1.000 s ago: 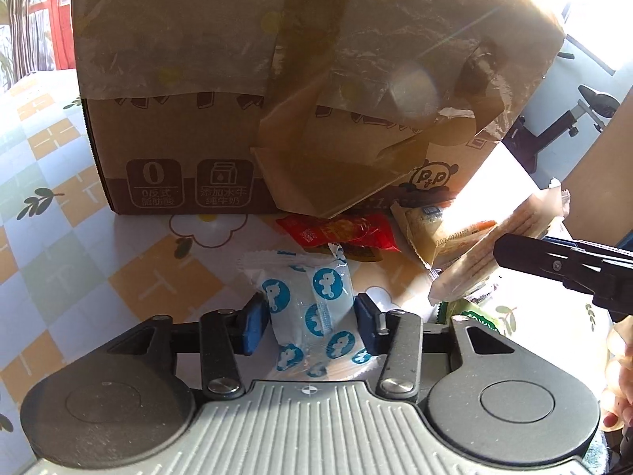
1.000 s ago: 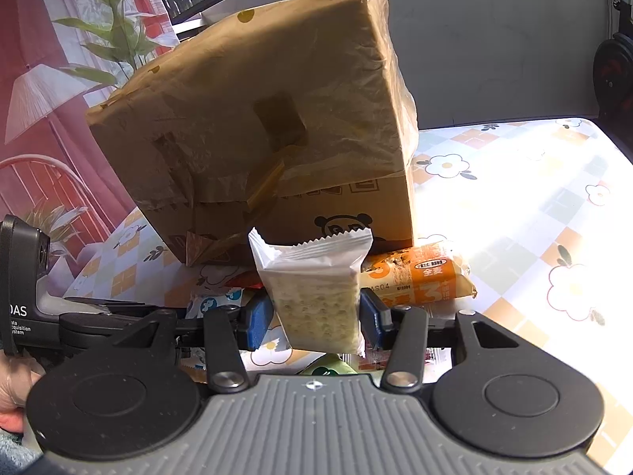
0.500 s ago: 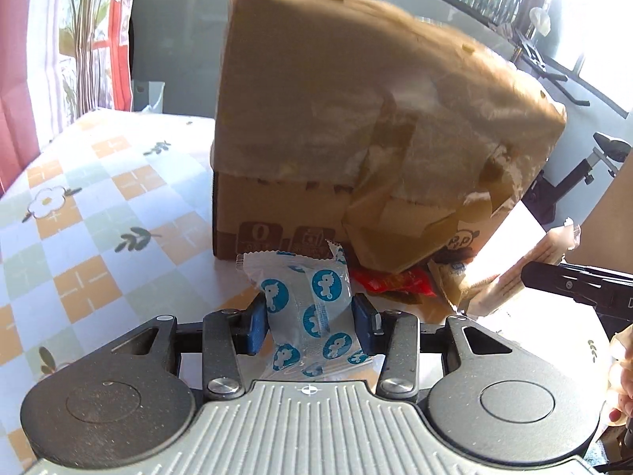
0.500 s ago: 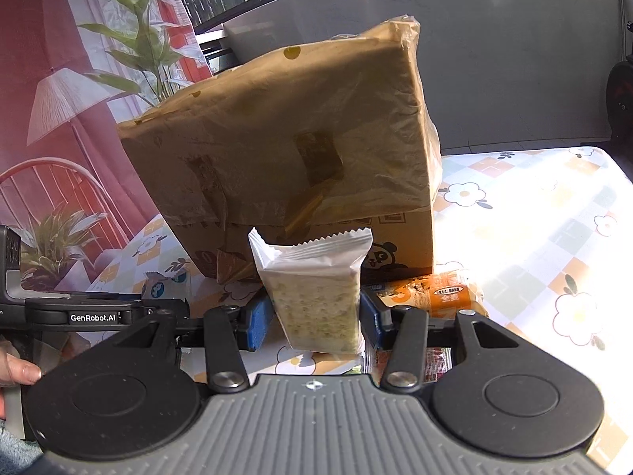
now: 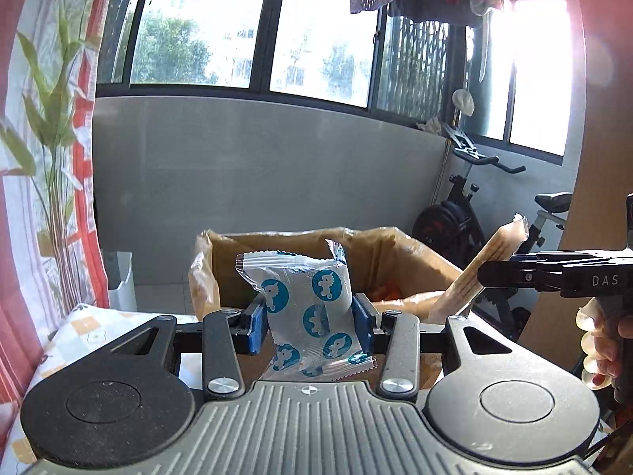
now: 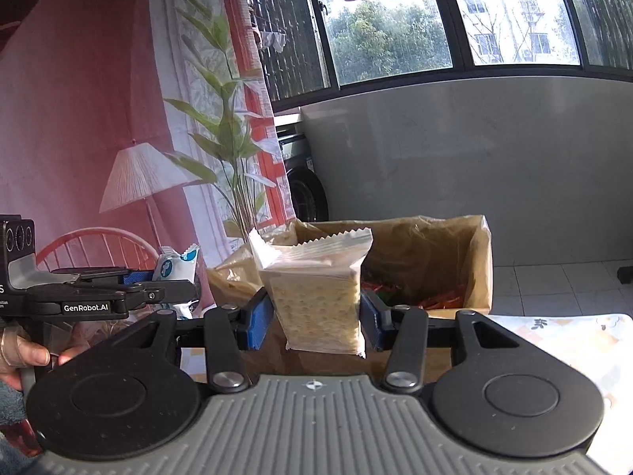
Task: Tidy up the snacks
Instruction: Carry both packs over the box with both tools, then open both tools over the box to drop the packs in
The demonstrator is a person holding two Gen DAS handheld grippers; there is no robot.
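Observation:
My left gripper (image 5: 308,326) is shut on a white snack packet with blue round prints (image 5: 306,308), held upright in front of the open cardboard box (image 5: 415,261). My right gripper (image 6: 316,316) is shut on a clear packet of pale crackers (image 6: 318,297), also upright before the same box (image 6: 455,253). The box is lined with a brownish plastic bag and holds red and orange wrappers. Each gripper shows in the other's view: the right gripper (image 5: 490,277) with its cracker packet (image 5: 488,265) edge-on, the left gripper (image 6: 170,291) with the blue-print packet (image 6: 178,267).
The box stands on a table with a checked floral cloth (image 6: 573,340). Behind it are a grey low wall and windows. An exercise bike (image 5: 467,213) stands at the right, a curtain and a leafy plant (image 6: 229,126) at the left. A person's hand (image 5: 601,340) holds the right gripper's handle.
Both grippers have risen and tilted up with their packets. The views now look over the box's rim into its open top; before, they faced its side and the snacks on the table.

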